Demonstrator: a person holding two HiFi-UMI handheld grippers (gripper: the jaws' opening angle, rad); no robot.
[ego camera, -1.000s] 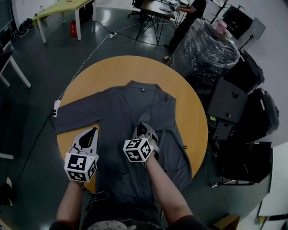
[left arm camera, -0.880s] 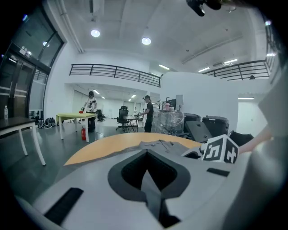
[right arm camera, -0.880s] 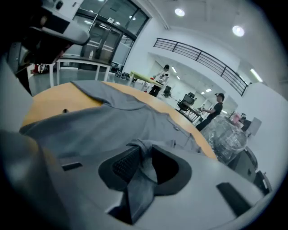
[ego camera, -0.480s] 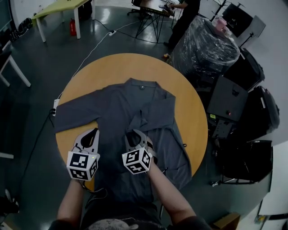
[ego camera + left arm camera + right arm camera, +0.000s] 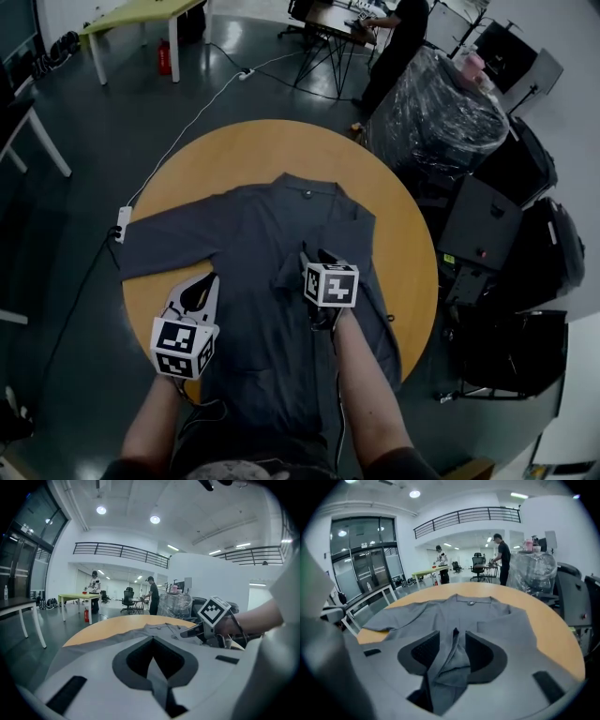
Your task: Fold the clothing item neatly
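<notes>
A grey button-up shirt (image 5: 253,244) lies spread on the round wooden table (image 5: 234,150), collar away from me, its left sleeve stretched out to the left. My left gripper (image 5: 203,281) sits at the shirt's left side edge below that sleeve. Its jaws are shut with a thin strip of grey cloth pinched between them (image 5: 151,641). My right gripper (image 5: 314,258) is over the middle of the shirt at the folded-in front panel. Its jaws are opening, and a loose fold of cloth (image 5: 452,656) still lies between them without being pressed.
A plastic-wrapped bulk (image 5: 436,108) and black cases (image 5: 487,220) crowd the table's right side. A person (image 5: 394,37) stands at a desk behind them. A power strip (image 5: 122,223) with its cable lies on the floor left of the table. A green table (image 5: 131,19) stands far left.
My right gripper has opened and shifted to the right over the shirt's front, letting its fold go slack. The left gripper has stayed shut in nearly the same spot.
</notes>
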